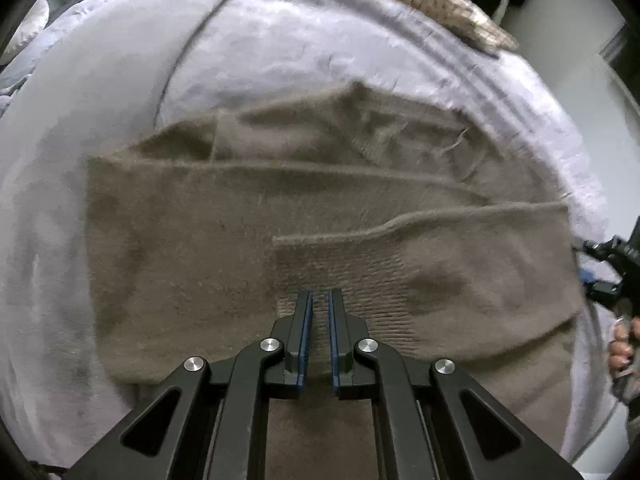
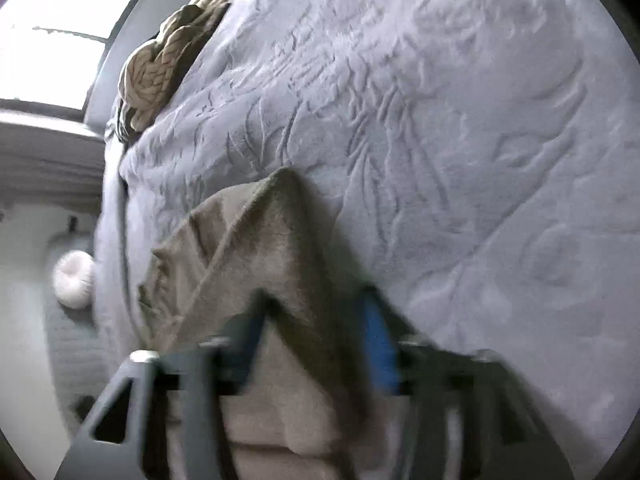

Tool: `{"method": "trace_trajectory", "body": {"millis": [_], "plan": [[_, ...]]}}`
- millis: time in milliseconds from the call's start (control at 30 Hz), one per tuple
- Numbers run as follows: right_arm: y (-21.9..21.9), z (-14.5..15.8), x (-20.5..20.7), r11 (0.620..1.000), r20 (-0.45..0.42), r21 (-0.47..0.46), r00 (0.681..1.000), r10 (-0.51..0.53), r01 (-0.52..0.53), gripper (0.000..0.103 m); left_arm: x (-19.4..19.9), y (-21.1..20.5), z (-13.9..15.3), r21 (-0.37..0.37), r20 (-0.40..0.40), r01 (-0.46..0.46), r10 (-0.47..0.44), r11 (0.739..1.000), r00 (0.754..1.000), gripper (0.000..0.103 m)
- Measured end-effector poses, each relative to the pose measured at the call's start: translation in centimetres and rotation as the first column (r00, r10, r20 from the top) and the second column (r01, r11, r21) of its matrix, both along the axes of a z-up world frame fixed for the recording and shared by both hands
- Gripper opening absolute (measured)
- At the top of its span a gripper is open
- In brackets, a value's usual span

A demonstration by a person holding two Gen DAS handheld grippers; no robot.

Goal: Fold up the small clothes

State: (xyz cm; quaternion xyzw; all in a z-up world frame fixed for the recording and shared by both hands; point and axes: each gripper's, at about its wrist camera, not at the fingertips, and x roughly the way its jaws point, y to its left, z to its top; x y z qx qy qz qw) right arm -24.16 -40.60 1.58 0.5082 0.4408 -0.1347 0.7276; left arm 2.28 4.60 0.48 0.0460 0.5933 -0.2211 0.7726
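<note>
A taupe knit garment (image 1: pixel 240 240) lies spread on a pale lavender bedspread (image 1: pixel 280 48), with one sleeve folded across it. The sleeve's ribbed cuff (image 1: pixel 360 280) lies just under my left gripper (image 1: pixel 320 294). That gripper points steeply down and is shut, with nothing seen pinched. In the right wrist view, a raised fold of the garment (image 2: pixel 272 248) runs between the fingers of my blurred right gripper (image 2: pixel 316 320). They stand apart, and the blue pad (image 2: pixel 378 340) is clear of the cloth. The right gripper (image 1: pixel 612 276) and a hand (image 1: pixel 622 348) also show at the right edge of the left wrist view.
A beige knotted cushion (image 2: pixel 156 64) lies at the far end of the embossed bedspread (image 2: pixel 480 120). The bed edge drops to the floor on the left, where a white round pouf (image 2: pixel 74 280) sits. A bright window (image 2: pixel 72 32) is beyond.
</note>
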Motion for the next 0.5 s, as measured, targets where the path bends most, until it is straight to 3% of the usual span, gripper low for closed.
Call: {"method": "trace_trajectory", "body": {"millis": [33, 100, 167, 233, 367, 500], "plan": [[0.2, 0.2, 0.3, 1.000, 0.010, 0.019, 1.000, 0.021, -0.021, 0.008, -0.1, -0.1, -0.4, 0.008, 0.002, -0.002, 0.002, 1.000, 1.000, 0.008], [1.4, 2.3, 1.3, 0.991, 0.017, -0.096, 0.995, 0.095, -0.093, 0.008, -0.3, -0.2, -0.3, 0.017, 0.016, 0.002, -0.003, 1.000, 1.000, 0.008], [2.9, 4.7, 2.2, 0.951, -0.001, -0.252, 0.983, 0.183, -0.177, 0.008, -0.6, -0.5, -0.2, 0.032, 0.026, 0.012, -0.013, 0.999, 1.000, 0.008], [3.9, 5.5, 2.9, 0.898, -0.083, -0.369, 0.971, 0.225, -0.240, 0.008, -0.7, -0.7, -0.3, 0.041, 0.030, 0.017, -0.019, 0.999, 0.999, 0.008], [3.3, 2.6, 3.0, 0.884, -0.197, -0.375, 0.956, 0.218, -0.279, 0.008, -0.6, -1.1, -0.8, 0.050, 0.029, 0.015, -0.017, 0.999, 0.999, 0.008], [3.2, 1.9, 2.0, 0.899, -0.199, -0.375, 0.967, 0.160, -0.226, 0.009, -0.5, -0.9, -0.8, 0.039, 0.018, 0.009, -0.010, 0.999, 1.000, 0.008]]}}
